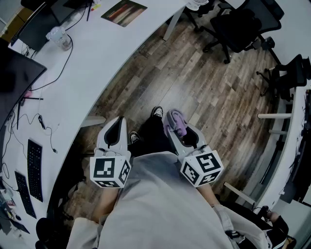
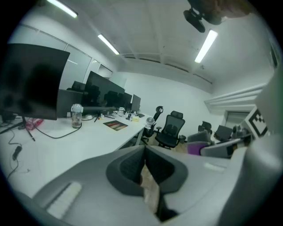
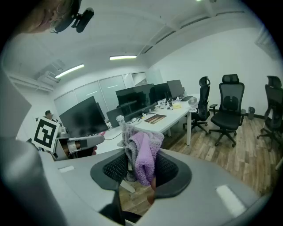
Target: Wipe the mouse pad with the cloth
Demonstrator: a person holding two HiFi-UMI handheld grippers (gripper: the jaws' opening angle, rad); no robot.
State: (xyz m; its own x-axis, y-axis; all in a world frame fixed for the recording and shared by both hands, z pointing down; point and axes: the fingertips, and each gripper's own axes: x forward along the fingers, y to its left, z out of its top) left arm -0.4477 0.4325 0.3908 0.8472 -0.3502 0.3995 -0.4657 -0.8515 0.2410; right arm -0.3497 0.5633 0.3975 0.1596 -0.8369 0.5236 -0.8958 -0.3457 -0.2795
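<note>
Two grippers are in my hands, close to my body, above the wooden floor [image 1: 194, 78]. My left gripper [image 1: 118, 124] has its jaws pressed together with nothing between them. My right gripper [image 1: 181, 129] clamps the purple cloth [image 1: 176, 121]. Farther away, the mouse pad [image 1: 124, 12] lies on the white desk [image 1: 97, 58], well apart from the cloth.

A light grey shirt [image 1: 160, 209], black trousers [image 1: 153, 135] and black-and-white shoes [image 1: 157, 112] are worn. The left gripper [image 1: 118, 121] and right gripper [image 1: 176, 127] are moulded in pale grey and capped with black-and-white marker cubes [image 1: 110, 170].
</note>
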